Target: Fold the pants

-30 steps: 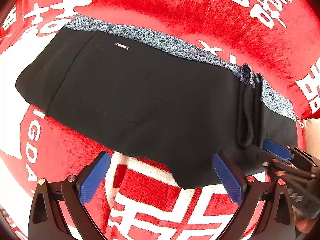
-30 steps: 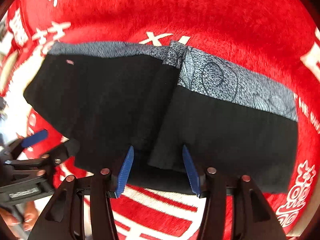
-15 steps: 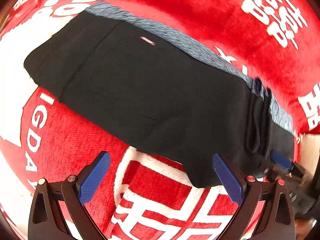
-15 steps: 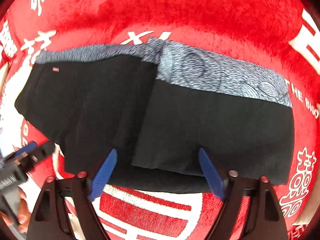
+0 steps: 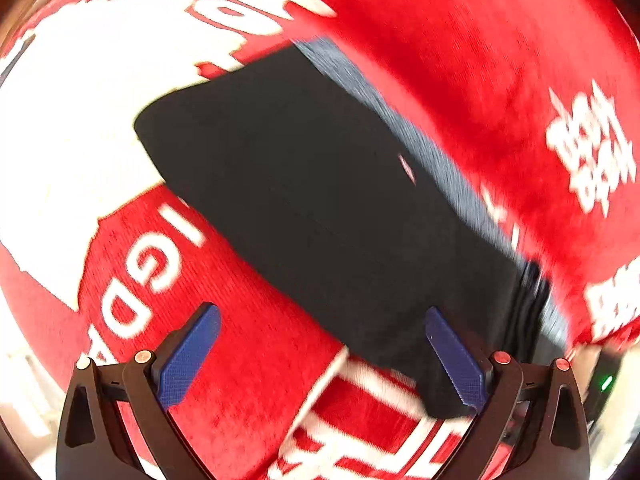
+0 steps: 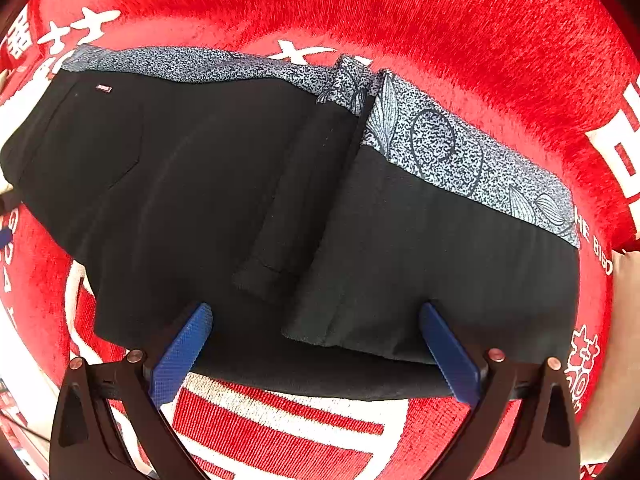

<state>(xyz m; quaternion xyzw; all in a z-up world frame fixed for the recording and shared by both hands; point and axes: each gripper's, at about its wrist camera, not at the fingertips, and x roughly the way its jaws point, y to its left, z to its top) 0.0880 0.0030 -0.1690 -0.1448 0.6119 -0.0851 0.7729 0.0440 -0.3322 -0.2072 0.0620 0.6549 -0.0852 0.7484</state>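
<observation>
both wrist views look down, close, over the pants [image 5: 340,216] [image 6: 280,208] on red cloth [image 5: 460,60] [image 6: 360,8].

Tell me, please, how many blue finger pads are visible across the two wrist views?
4. The left gripper's fingers show one pad at lower left and one at lower right; the right gripper's fingers show one at lower left and one at lower right.

A red plush cloth [image 6: 400,12] with white lettering, brightly lit.
</observation>
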